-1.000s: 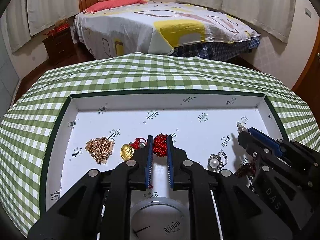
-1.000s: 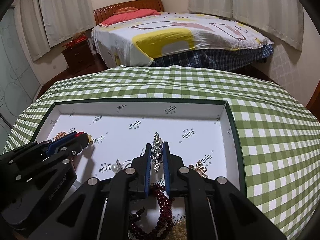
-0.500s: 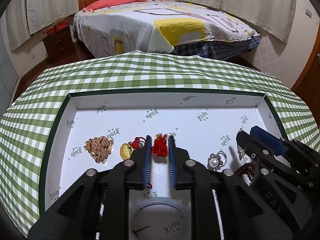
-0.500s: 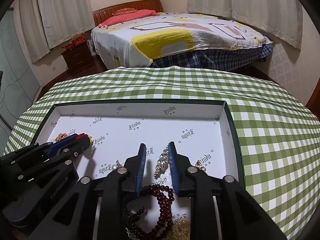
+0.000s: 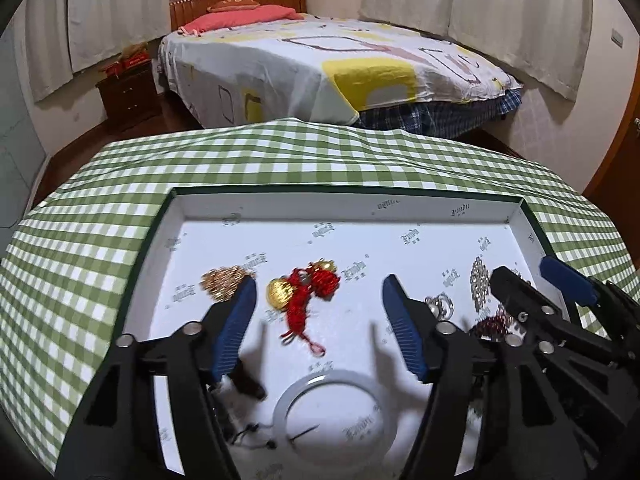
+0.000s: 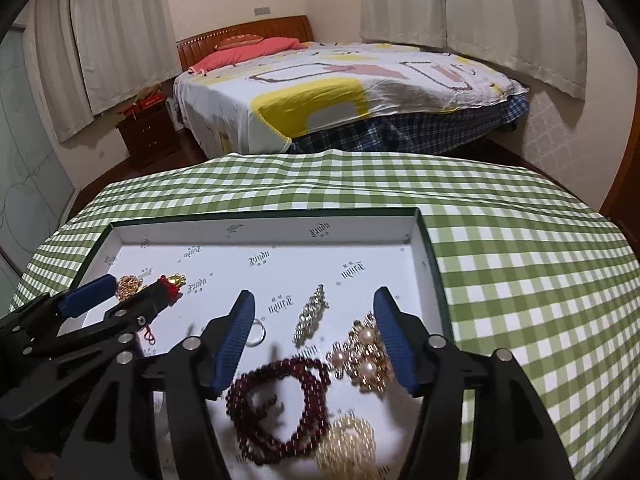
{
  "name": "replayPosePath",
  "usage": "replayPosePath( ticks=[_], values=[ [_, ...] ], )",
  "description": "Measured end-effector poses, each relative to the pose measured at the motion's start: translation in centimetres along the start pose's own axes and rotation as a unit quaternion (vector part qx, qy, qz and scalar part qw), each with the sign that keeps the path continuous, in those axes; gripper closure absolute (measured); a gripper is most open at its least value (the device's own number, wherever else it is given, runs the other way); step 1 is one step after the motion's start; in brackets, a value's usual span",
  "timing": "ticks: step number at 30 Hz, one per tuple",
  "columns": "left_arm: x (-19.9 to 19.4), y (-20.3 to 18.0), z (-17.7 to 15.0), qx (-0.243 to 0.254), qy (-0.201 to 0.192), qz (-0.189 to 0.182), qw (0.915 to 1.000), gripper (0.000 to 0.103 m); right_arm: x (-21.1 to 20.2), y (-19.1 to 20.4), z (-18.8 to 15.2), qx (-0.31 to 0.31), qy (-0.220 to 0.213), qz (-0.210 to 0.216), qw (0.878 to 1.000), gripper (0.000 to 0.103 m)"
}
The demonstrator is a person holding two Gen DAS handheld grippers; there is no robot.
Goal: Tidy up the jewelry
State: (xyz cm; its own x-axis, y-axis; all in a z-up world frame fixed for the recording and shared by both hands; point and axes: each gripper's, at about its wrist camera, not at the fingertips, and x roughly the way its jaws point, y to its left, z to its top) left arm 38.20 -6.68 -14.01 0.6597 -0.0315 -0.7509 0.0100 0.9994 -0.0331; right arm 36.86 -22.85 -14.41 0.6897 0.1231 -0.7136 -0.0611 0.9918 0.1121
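White-lined tray [image 5: 520,216] on green gingham is seen holding jewelry, with the red knotted charm [image 5: 308,296] lying free between the left gripper's [image 5: 316,300] just-opened jaws and the rhinestone brooch [image 6: 310,314] likewise released by the right gripper [image 6: 312,314].

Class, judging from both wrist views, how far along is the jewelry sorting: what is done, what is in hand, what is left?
Done: the red knotted charm and the rhinestone clip lie in the white box. In hand: nothing; the left gripper and right gripper have just been opening, their jaws wide, pads off both pieces. Left: the dark red bead bracelet and pearl brooch still lie bunched together.
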Motion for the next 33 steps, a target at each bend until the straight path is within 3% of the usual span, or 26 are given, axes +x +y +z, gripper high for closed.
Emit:
replayPosePath(
  ticks=[9, 19, 33],
  values=[
    [-6.2, 1.4, -2.7, -0.004, -0.037, 0.016, 0.9992, 0.030, -4.7, 0.6, -2.4, 0.001, -0.022, 0.000, 1.000, 0.035],
    [-17.0, 2.6, -7.3, -0.009, -0.100, 0.029, 0.9945, 0.013, -13.8, 2.4, -6.3, -0.028, -0.060, 0.007, 0.998, 0.033],
    [-29.8, 3.6, -13.1, -0.016, -0.154, 0.067, 0.9857, 0.005, -26.2, 3.2, -9.8, -0.043, -0.127, 0.004, 0.991, 0.027]
  ],
)
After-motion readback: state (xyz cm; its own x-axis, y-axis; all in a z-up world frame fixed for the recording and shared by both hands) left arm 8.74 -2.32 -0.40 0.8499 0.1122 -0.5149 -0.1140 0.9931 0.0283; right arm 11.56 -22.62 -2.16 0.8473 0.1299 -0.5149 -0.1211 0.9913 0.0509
